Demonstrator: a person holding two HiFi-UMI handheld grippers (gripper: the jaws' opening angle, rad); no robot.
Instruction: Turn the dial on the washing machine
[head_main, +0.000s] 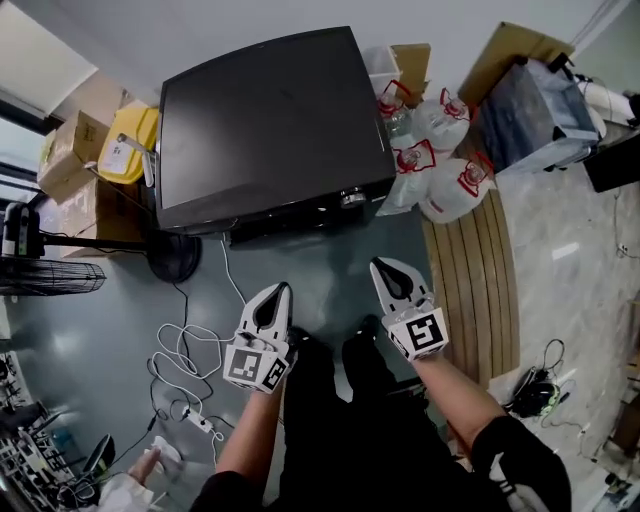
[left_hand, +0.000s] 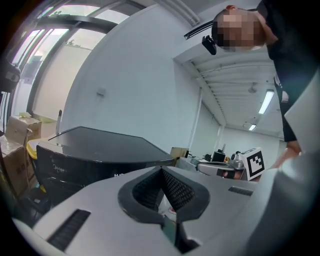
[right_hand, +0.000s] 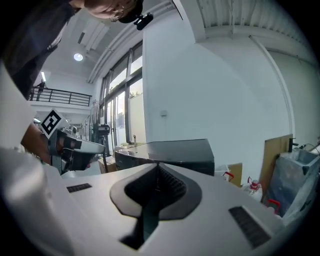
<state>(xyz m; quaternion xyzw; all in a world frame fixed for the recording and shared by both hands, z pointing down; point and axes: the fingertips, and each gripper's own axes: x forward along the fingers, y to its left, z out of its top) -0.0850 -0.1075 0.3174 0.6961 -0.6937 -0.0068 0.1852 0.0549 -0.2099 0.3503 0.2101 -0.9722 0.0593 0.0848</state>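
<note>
As both hand-held grippers (head_main: 280, 293) (head_main: 386, 266) face the washing machine (head_main: 270, 120), jaws meet.

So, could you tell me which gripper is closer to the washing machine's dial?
The right gripper: the dial sits front-right on the washing machine, while the left gripper is farther off.

Both bare forearms (head_main: 250, 430) are extending forward side by side, the left gripper (head_main: 281, 292) and the right gripper (head_main: 379, 266) are pointing ahead, a little apart from each other, and each is keeping its fingers (left_hand: 178, 192) closed tip to tip.
</note>
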